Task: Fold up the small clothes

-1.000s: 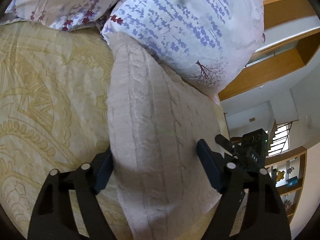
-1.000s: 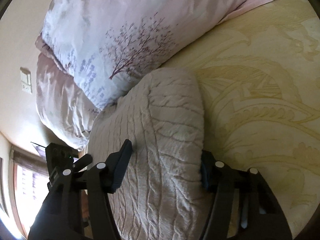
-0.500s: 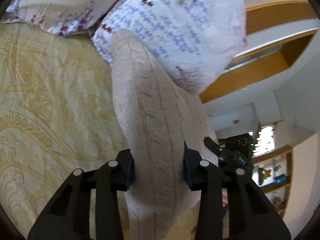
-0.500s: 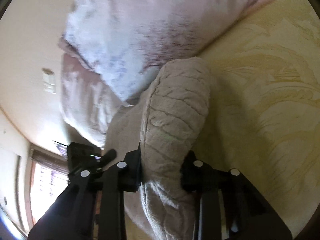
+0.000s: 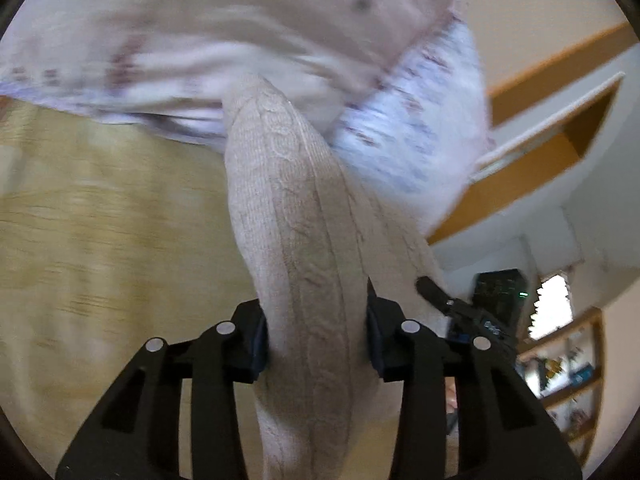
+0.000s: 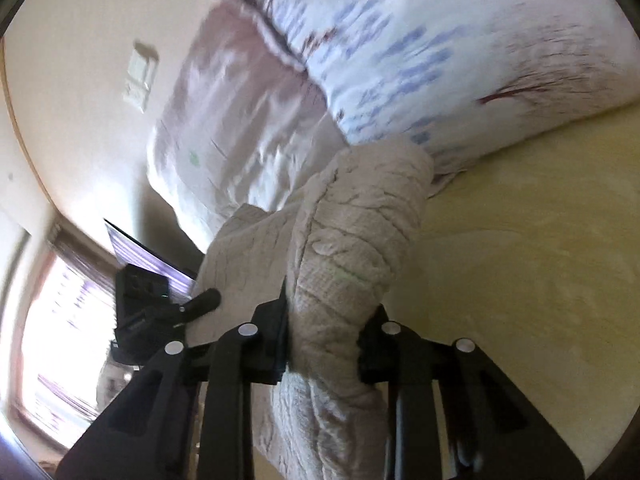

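A beige cable-knit garment (image 5: 296,216) lies bunched on a yellow patterned bedspread (image 5: 100,240). My left gripper (image 5: 316,332) is shut on one edge of it and lifts it off the bed. My right gripper (image 6: 324,332) is shut on the other edge of the same garment (image 6: 360,232). Each view shows the other gripper: the right one in the left wrist view (image 5: 472,304), the left one in the right wrist view (image 6: 160,304). The garment hangs between them in a raised fold.
Two floral pillows (image 5: 408,136) lean at the head of the bed, just beyond the garment; they also show in the right wrist view (image 6: 400,40). The bedspread (image 6: 520,280) stretches to the right. A wooden shelf (image 5: 560,368) and a window (image 6: 52,320) lie past the bed.
Both grippers closed on the garment's edges, pinching it into a ridge, and then rose and tilted up with it. The views are now blurred by motion.
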A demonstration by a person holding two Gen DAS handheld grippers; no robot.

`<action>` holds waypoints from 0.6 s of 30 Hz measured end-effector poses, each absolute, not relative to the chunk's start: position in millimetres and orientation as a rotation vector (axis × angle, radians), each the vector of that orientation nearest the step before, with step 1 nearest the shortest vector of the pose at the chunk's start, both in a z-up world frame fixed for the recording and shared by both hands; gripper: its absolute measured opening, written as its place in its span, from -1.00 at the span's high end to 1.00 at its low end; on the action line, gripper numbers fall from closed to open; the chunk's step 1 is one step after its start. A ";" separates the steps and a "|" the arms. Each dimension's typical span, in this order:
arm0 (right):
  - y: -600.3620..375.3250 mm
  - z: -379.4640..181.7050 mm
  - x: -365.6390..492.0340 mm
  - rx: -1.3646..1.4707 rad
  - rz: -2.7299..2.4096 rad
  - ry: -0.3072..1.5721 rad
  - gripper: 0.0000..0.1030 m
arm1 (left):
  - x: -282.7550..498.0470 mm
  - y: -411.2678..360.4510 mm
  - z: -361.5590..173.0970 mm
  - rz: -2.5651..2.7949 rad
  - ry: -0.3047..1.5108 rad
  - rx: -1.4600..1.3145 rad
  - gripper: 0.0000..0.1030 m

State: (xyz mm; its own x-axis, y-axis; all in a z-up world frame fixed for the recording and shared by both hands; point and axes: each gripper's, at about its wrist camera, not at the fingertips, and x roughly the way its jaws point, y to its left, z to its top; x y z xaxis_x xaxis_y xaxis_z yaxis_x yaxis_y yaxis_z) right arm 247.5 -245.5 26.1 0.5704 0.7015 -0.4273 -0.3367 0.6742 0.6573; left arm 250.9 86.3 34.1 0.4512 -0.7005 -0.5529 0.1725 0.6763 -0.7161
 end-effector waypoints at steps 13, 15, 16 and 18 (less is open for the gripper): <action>-260.5 5.8 270.0 0.677 0.542 0.816 0.44 | 230.6 131.1 34.8 -0.344 0.859 -0.567 -0.55; -257.5 5.3 270.7 0.650 0.539 0.803 0.62 | 224.9 123.8 43.9 -0.307 0.836 -0.483 -0.63; -251.8 9.7 269.5 0.591 0.517 0.767 0.79 | 221.7 118.3 46.7 -0.284 0.842 -0.436 -0.63; -246.2 16.6 267.5 0.502 0.454 0.724 0.82 | 217.8 113.5 44.8 -0.269 0.865 -0.399 -0.63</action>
